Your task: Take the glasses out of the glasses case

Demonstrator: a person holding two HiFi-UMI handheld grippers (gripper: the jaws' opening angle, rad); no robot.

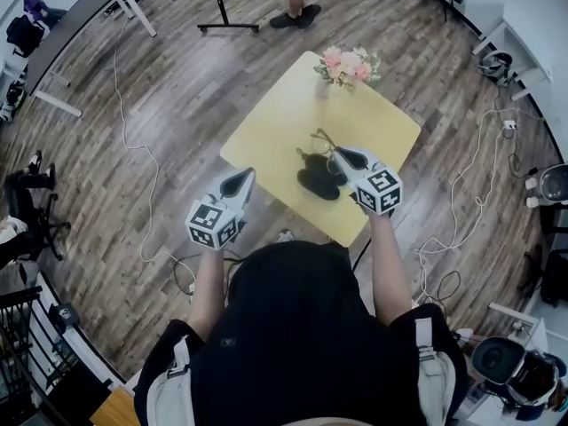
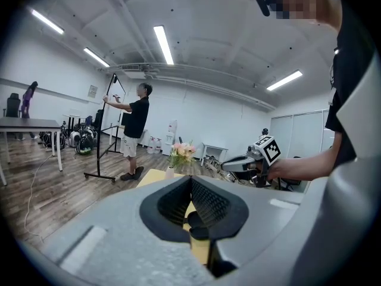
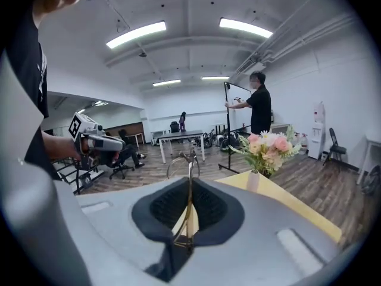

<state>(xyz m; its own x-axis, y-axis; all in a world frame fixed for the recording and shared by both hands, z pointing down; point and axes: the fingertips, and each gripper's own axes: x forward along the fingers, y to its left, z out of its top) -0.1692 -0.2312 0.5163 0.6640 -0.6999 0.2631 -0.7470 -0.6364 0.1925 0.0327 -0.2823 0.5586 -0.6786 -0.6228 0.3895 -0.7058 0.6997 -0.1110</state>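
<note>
right gripper: closed on the glasses, held above the middle of the yellow table, wrist toward the table's near right edge.
grip: in the right gripper view, thin gold temple wires of the glasses pinched in the seam between the 2 dark ribbed pads, jaws drawn in to a wire's width.
glasses relative to fingers: folded temples running back through the pads; round lens rims sticking out past the fingertips and rising above them, clear of any surface.
glasses case: dark, lying on the yellow table just below and to the left of the right gripper's tip in the head view; apart from the glasses. Open or shut: cannot tell.
left gripper: hanging beside the near left edge of the table, off the tabletop, well apart from the glasses and near the case.
left jaws: in the left gripper view, the 2 pads brought together at the tips, nothing clamped; only a sliver of yellow tabletop and a dark shape seen through the small gap lower down.
cross views: right gripper seen from the left one, level, at the far side of the table; left gripper seen likewise from the right one.
flower vase: pink and white blooms, upright at the table's far corner, well apart from case and both grippers.
</note>
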